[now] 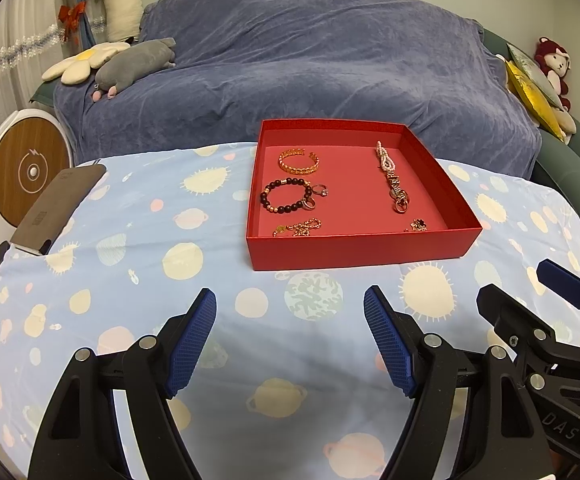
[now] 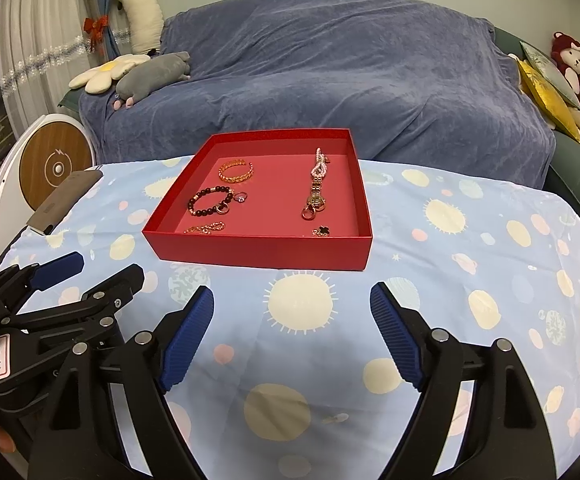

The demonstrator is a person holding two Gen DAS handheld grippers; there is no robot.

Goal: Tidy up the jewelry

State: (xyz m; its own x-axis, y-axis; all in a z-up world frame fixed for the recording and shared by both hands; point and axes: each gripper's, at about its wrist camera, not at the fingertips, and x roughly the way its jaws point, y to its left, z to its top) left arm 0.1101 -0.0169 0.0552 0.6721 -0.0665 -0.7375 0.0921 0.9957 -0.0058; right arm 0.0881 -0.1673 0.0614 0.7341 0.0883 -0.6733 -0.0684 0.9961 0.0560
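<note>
A shallow red box (image 1: 354, 246) (image 2: 257, 250) stands on the patterned blue cloth ahead of both grippers. Inside lie a gold cuff bracelet (image 1: 298, 162) (image 2: 236, 172), a dark bead bracelet (image 1: 285, 201) (image 2: 209, 202) with rings beside it, a pearl and gold chain piece (image 1: 393, 178) (image 2: 317, 184), a gold chain (image 1: 302, 228) (image 2: 205, 229) and a small dark clover charm (image 1: 418, 225) (image 2: 322, 231). My left gripper (image 1: 290, 300) is open over bare cloth, short of the box. My right gripper (image 2: 292, 298) is open too, nothing between its fingers.
A sofa under a blue-grey throw (image 1: 298, 64) rises behind the table, with plush toys (image 1: 133, 64) on its left and cushions (image 1: 530, 88) at right. A grey flat object (image 1: 55, 208) lies at the table's left edge. A round white device (image 1: 25, 168) stands beyond it.
</note>
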